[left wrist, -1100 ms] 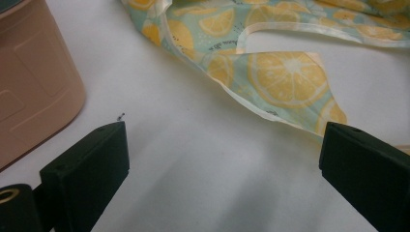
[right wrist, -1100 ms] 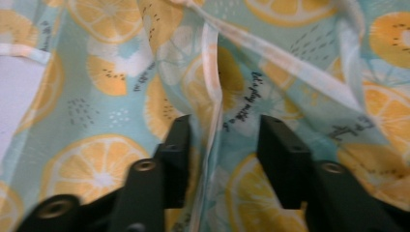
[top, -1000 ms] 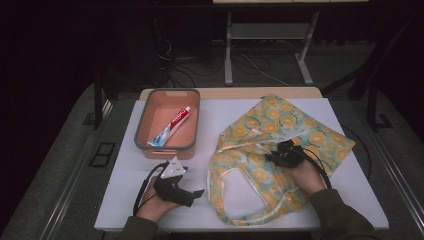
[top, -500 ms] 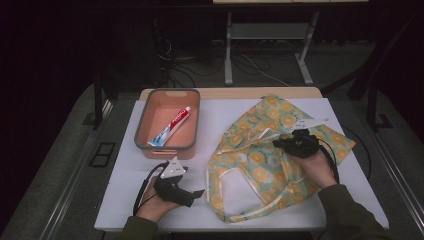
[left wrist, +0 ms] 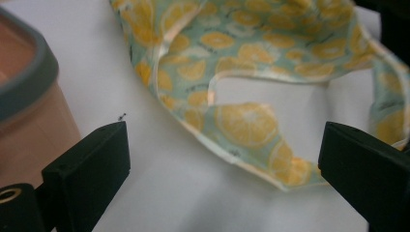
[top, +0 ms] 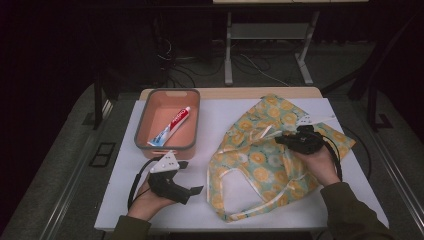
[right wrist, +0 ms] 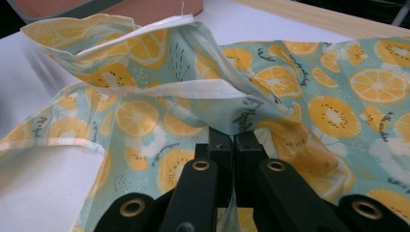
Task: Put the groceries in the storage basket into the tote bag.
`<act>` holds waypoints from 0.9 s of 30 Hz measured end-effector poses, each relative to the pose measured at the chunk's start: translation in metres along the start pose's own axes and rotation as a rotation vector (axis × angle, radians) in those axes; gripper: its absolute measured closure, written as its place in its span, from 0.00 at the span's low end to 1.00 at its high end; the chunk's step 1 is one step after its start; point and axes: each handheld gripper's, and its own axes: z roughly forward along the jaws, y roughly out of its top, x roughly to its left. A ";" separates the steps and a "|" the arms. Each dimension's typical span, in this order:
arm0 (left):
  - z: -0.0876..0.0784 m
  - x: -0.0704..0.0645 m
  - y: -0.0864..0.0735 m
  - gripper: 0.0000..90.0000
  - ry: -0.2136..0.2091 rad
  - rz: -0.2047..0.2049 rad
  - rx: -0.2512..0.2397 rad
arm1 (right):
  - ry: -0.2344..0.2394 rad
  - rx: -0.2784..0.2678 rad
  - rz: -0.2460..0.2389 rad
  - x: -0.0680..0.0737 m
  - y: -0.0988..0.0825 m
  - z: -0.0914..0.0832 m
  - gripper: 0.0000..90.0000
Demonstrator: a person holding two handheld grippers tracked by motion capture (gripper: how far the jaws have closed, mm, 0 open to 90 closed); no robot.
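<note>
Right gripper (top: 301,140): jaws pressed together on a fold of the lemon-print cloth bag (top: 260,160), pinching it at the bag's right-hand part and lifting a ridge of fabric clear of the table (top: 220,115). In the right gripper view the pinched layer rises from between the closed jaws, and the bag's white-edged rim stands open beyond.

Left gripper (top: 172,181): jaws spread wide and holding nothing, resting on the table just left of the bag, near the tray.

Step in hand, as a judgement: opening or spreading the bag by one grasped layer. The next move likely calls for the free left gripper to take the opposite rim or a handle loop, so that the mouth is held apart.

Count: one bag; one salmon-coloured tray (top: 145,127) with a grey rim, at the table's far left; one toothpaste tube (top: 172,124) lying diagonally inside the tray; two grippers.
</note>
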 end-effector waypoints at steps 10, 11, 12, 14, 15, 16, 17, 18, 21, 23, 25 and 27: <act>-0.006 0.033 0.049 0.02 0.035 0.009 0.001 | 0.020 0.002 0.004 0.000 -0.002 0.001 0.99; -0.005 0.039 0.053 0.02 0.041 0.005 0.002 | 0.021 0.005 0.001 0.000 -0.002 0.001 0.99; -0.004 0.045 0.057 0.02 0.052 0.001 0.001 | 0.020 0.007 0.000 0.000 -0.003 0.001 0.99; -0.003 0.059 0.065 0.03 0.071 -0.010 -0.005 | 0.019 0.002 0.002 0.000 -0.003 0.000 0.99; -0.003 0.067 0.069 0.04 0.084 -0.014 -0.011 | 0.019 0.000 0.002 0.000 -0.003 -0.001 0.99; -0.002 0.077 0.073 0.06 0.107 -0.014 -0.007 | 0.019 -0.001 0.003 -0.001 -0.003 -0.001 0.99; -0.001 0.085 0.076 0.08 0.123 -0.020 -0.003 | 0.020 -0.002 0.003 -0.001 -0.003 -0.001 0.99; 0.000 0.092 0.078 0.10 0.135 -0.029 -0.004 | 0.020 0.000 0.002 -0.001 -0.003 -0.001 0.99; 0.006 0.118 0.081 0.16 0.200 -0.056 0.012 | 0.020 0.002 0.001 0.000 -0.003 0.000 0.99; 0.012 0.135 0.081 0.19 0.233 -0.077 0.037 | 0.023 0.002 0.001 0.000 -0.003 0.000 0.99; 0.019 0.150 0.078 0.22 0.264 -0.089 0.078 | 0.024 0.002 0.001 0.000 -0.003 0.000 0.98; 0.025 0.164 0.075 0.27 0.296 -0.105 0.114 | 0.026 0.003 -0.001 0.000 -0.004 0.000 0.99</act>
